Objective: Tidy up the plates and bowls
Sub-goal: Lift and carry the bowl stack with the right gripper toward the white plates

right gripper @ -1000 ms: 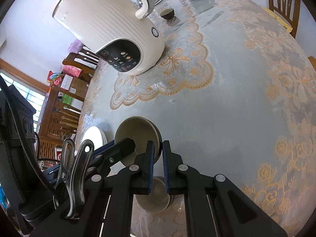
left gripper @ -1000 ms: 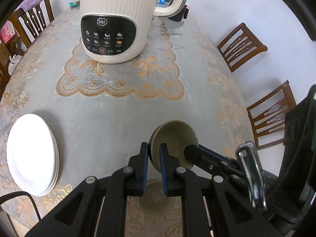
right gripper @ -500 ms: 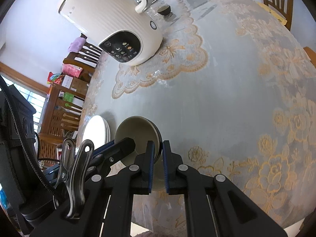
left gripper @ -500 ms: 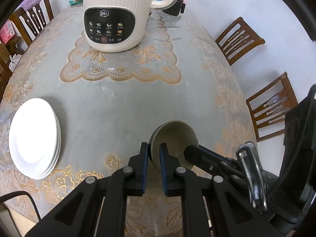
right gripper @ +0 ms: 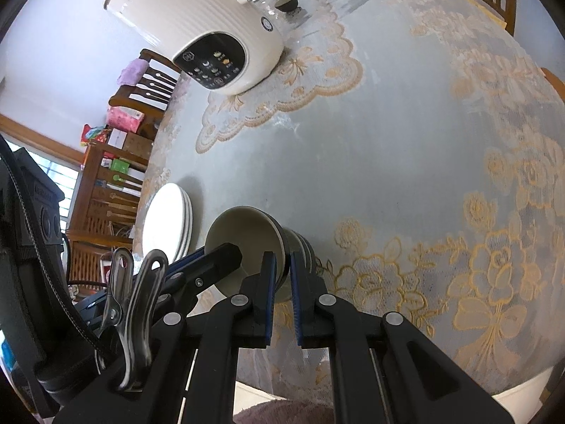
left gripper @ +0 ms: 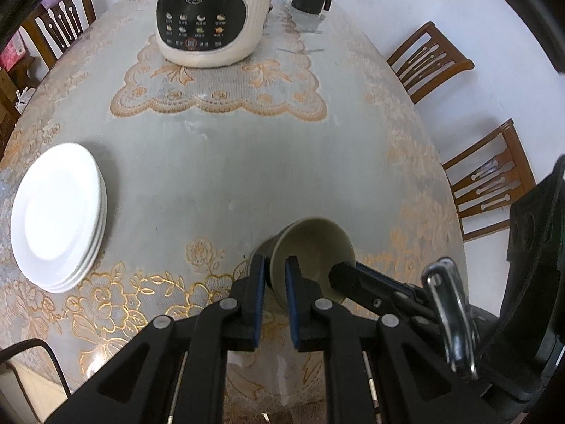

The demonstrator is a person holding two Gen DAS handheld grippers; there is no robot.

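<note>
A nested stack of olive-beige bowls (left gripper: 317,243) is held tilted just above the table's near edge. My left gripper (left gripper: 274,265) is shut on the stack's left rim, one pad inside and one outside. My right gripper (right gripper: 280,263) is shut on the opposite rim of the bowls (right gripper: 243,236). In each wrist view the other gripper's finger reaches into the bowl from the side. A stack of white plates (left gripper: 56,212) lies on the table to the left of the bowls, and shows as plates (right gripper: 166,222) in the right wrist view.
A cream ribbed kitchen appliance (left gripper: 212,17) stands on a lace mat at the far middle of the table. A black container (left gripper: 310,0) and a small dark cup (right gripper: 286,1) sit behind it. Wooden chairs (left gripper: 491,183) line the right side.
Both grippers have drawn back together toward the near table edge with the bowls held between them. The appliance and plates now look farther away. Both grips are unchanged.
</note>
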